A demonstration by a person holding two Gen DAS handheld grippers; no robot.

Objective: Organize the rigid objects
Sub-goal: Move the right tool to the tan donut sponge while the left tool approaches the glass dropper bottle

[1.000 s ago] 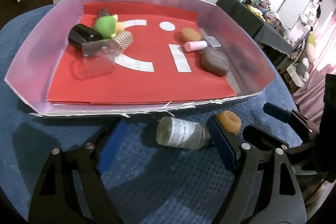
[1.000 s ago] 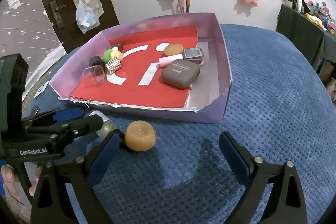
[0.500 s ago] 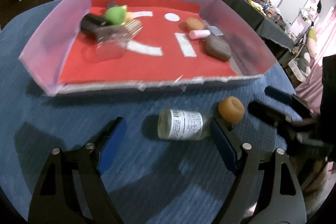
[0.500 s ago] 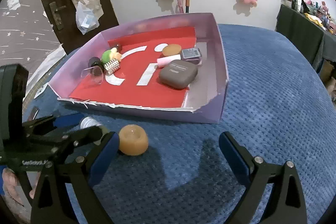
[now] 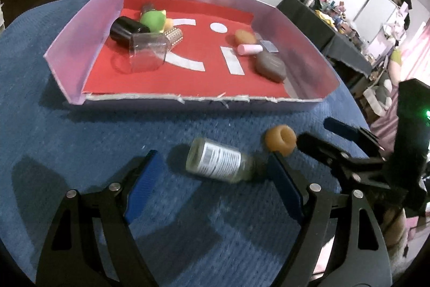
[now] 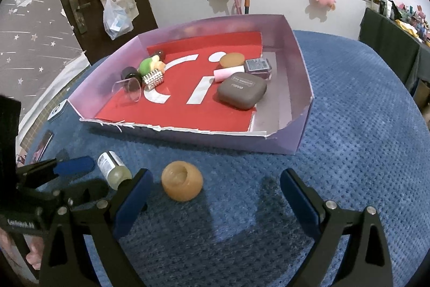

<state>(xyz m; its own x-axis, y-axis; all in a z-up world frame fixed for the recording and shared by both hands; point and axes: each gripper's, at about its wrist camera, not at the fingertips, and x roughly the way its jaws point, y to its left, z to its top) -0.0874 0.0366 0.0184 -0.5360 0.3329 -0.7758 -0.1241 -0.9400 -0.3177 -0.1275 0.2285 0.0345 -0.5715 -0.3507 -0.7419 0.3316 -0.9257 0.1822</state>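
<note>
left gripper [image 5: 212,179] gapes wide around the lying glass vial [image 5: 219,164], ungripped, for boxing; right gripper [image 6: 216,186] open, empty.

I'm seeing a small glass bottle [image 5: 220,162] with a white printed label lying on its side on the blue cloth, in front of the tray. Just beside it an amber, rounded piece [image 6: 182,184] with a hollow top is sitting on the cloth. The lilac tray [image 6: 302,66] with its red liner is holding a grey case [image 6: 242,94], a pink cylinder [image 6: 228,72], a green toy [image 6: 147,66] and a clear cup [image 6: 129,90] tipped over.
</note>
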